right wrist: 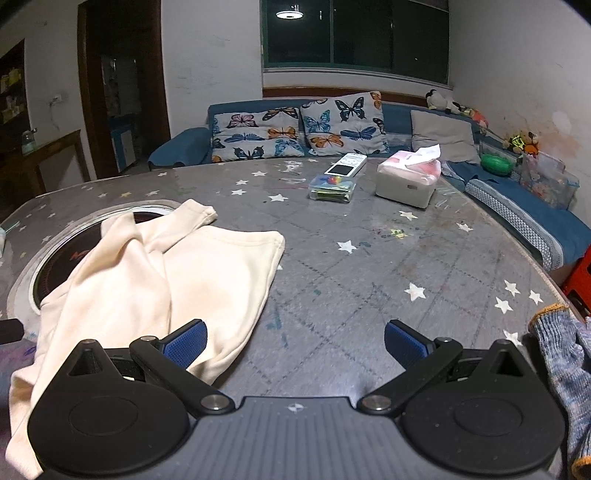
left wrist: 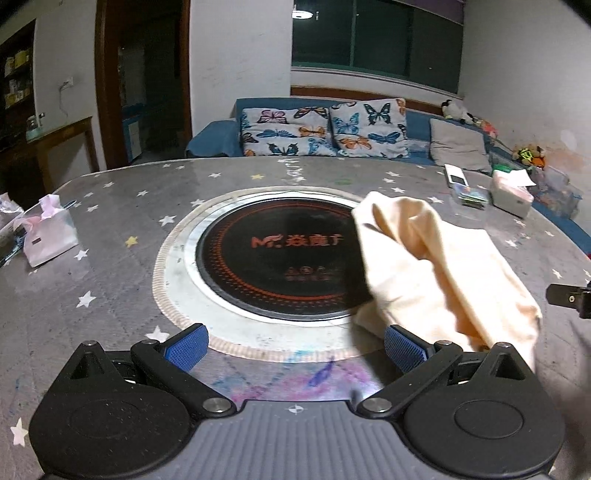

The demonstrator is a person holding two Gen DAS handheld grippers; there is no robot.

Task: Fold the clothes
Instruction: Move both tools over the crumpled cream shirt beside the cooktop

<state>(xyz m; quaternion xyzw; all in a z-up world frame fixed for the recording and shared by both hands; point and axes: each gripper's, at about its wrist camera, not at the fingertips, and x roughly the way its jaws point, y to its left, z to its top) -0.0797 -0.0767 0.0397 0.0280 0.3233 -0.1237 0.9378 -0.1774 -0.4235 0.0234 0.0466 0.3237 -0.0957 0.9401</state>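
- Left wrist camera: sits low behind the left gripper (left wrist: 294, 345), close over the near edge of the star-print table (left wrist: 110, 221). Faces across the table toward the blue sofa (left wrist: 210, 136) and dark window (left wrist: 373, 37). Round induction cooktop (left wrist: 273, 258) dead ahead.
- Right wrist camera: same low perch behind the right gripper (right wrist: 295, 343), set further right along the table (right wrist: 369, 266). Same heading, sofa (right wrist: 184, 144) and window (right wrist: 354, 33) beyond.
- Shared ground: cream garment (left wrist: 443, 266) (right wrist: 184, 273), right of centre in the left view, left of centre in the right; cooktop (right wrist: 59, 266), tissue box (left wrist: 511, 194) (right wrist: 406, 181), butterfly cushions (left wrist: 284, 131) (right wrist: 258, 134).
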